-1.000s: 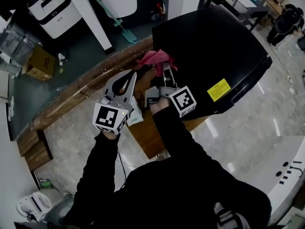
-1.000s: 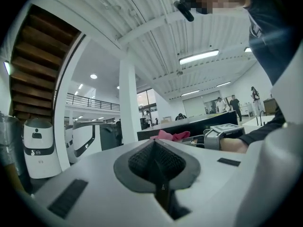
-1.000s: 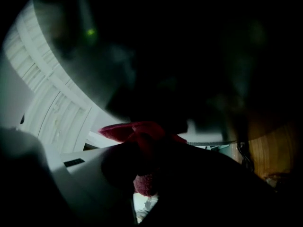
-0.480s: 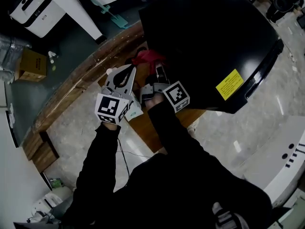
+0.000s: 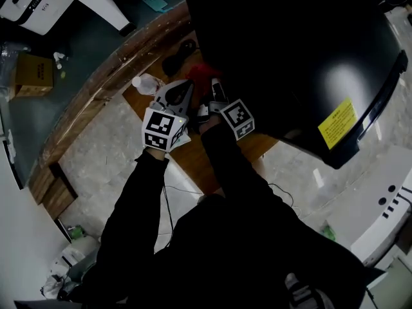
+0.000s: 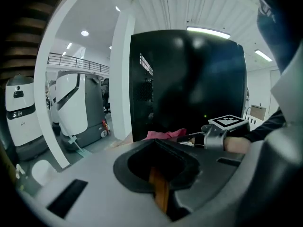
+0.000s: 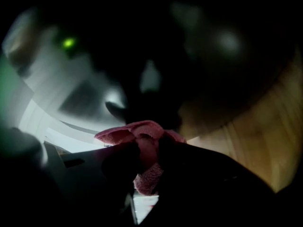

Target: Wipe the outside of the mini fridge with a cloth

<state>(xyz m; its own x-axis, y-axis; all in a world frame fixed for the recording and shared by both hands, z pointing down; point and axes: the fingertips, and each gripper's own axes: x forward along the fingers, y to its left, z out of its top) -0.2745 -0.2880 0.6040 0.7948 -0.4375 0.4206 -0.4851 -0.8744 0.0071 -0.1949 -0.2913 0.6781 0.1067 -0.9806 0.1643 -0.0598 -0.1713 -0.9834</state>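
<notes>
Your right gripper's [image 7: 147, 149] fingers pinch the soft, limp cloth [image 7: 138, 129] by a bunched fold, close by the mini fridge's [image 5: 290, 50] dark side, so it will likely drag and slip unless gripped deep, while your left gripper's [image 5: 185, 89] fingers sit pressed together, empty.

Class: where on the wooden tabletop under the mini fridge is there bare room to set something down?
Free: the wooden tabletop's near strip, between the mini fridge and the person's right sleeve. Crowded: beside the fridge, where the red cloth, plastic bottle, left hand-held gripper and right hand-held gripper sit.
</notes>
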